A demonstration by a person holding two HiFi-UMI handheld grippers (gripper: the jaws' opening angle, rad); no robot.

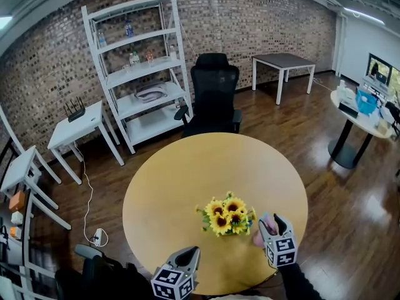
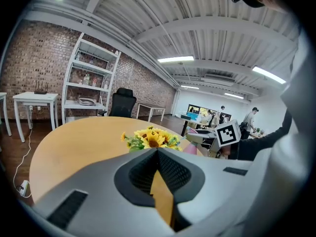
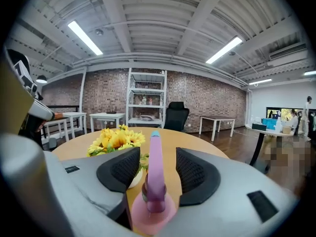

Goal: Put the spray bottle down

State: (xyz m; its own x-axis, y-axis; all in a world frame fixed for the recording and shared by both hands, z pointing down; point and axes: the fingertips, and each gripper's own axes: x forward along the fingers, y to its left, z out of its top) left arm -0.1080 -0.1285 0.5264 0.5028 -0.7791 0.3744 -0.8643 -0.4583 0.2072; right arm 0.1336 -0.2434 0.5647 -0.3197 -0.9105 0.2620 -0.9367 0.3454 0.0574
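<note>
A pink spray bottle (image 3: 156,181) with a purple nozzle stands upright on the round wooden table (image 1: 175,180), at its front right. My right gripper (image 3: 158,154) is open around it, with a gap between each pad and the bottle. The head view shows the same gripper (image 1: 273,222) over the pink bottle (image 1: 258,235), just right of a bunch of sunflowers (image 1: 228,215). My left gripper (image 1: 190,253) hovers at the table's near edge, its jaws shut with nothing between them (image 2: 158,152).
The sunflowers (image 3: 114,139) stand close to the left of the bottle. Beyond the table are a black office chair (image 1: 212,92), a white shelf unit (image 1: 140,67) and small white tables (image 1: 78,130). A second round table (image 1: 362,120) stands at the right.
</note>
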